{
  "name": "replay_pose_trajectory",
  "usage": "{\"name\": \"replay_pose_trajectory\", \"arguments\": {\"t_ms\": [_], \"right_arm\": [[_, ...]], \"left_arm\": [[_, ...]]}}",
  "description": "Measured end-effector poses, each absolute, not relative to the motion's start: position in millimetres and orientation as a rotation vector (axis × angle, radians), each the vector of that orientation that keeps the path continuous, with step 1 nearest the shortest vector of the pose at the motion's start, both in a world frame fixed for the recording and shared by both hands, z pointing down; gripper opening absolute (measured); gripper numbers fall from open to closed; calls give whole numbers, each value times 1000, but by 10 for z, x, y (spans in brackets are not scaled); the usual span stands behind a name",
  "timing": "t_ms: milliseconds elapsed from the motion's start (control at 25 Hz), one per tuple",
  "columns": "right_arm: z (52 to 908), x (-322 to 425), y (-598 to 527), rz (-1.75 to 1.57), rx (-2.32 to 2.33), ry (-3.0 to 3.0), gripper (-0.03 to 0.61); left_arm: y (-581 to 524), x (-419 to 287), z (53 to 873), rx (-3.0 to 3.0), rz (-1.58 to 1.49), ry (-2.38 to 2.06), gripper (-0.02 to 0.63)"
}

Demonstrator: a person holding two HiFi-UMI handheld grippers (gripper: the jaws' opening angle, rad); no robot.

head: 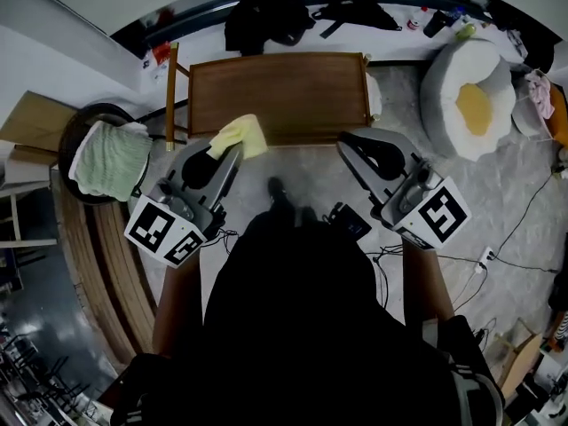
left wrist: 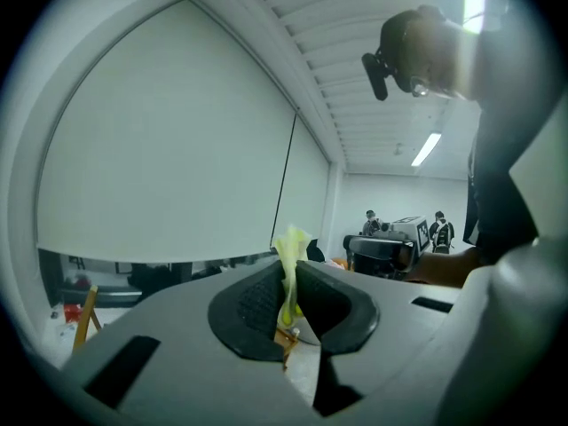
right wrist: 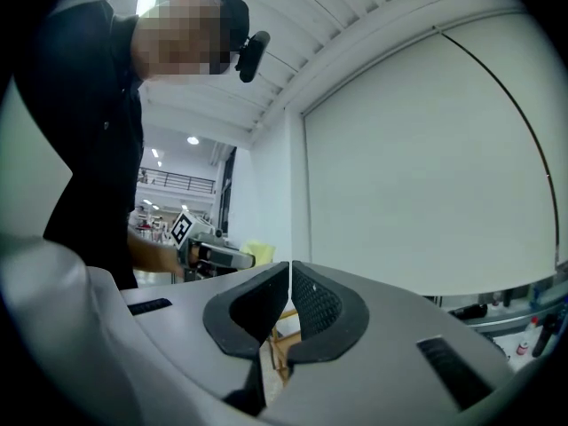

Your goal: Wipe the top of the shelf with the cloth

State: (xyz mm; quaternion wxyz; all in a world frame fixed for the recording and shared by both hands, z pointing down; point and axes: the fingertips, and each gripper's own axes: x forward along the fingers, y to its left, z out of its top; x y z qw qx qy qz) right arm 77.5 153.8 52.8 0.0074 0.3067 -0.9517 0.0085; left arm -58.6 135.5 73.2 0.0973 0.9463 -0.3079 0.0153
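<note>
Found the left gripper (head: 232, 152) clamped on the yellow cloth (head: 241, 136), with a fold pinched between the pads and standing up past the tips. Noted the right gripper (head: 352, 145) closed on nothing, pads together. Observed both grippers raised in front of the person and pointing upward, going by the gripper views. Placed the cloth over the front edge of the wooden shelf top (head: 293, 87) in the head view, contact with the wood not established. Judged the step as approach: cloth secured, wiping not yet begun. Judged the next move to call for lowering the left gripper to press the cloth flat on the wood, then sweeping across the whole top, corners included, without loosening the pinch
</note>
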Motion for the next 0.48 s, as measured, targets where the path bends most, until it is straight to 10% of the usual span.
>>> {"name": "replay_pose_trajectory", "arguments": {"t_ms": [480], "right_arm": [[852, 434, 2426, 135, 956, -2997, 26]], "left_arm": [[2268, -614, 1002, 2824, 125, -716, 37]]}}
